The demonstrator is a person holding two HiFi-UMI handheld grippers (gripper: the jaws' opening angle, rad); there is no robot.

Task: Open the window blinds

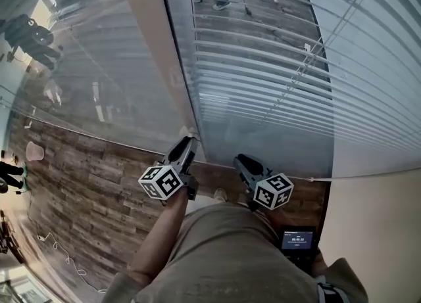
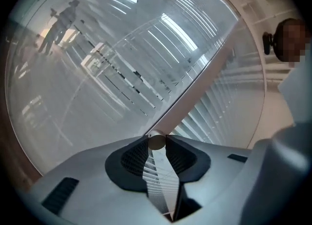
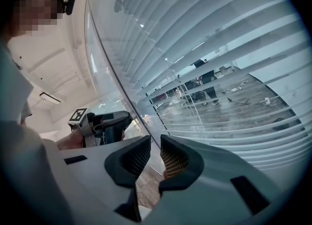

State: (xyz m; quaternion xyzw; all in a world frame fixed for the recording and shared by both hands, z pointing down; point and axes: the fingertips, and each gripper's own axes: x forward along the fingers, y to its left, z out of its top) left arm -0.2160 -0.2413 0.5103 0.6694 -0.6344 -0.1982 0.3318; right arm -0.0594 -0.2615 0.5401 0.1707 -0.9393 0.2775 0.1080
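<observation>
Left gripper view is showing your left gripper [image 2: 156,139] clamping the rounded end of the blind wand [image 2: 156,144]; your right gripper [image 3: 154,147] is keeping its jaws apart on nothing, facing the lowered blinds [image 3: 219,72] just ahead

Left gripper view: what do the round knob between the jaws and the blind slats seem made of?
Round knob: probably metal or coated plastic; matte pale beige, smooth, no sharp glare. Blind slats: likely thin painted aluminium or plastic; white satin strips, narrow and even, with a soft sheen.
</observation>
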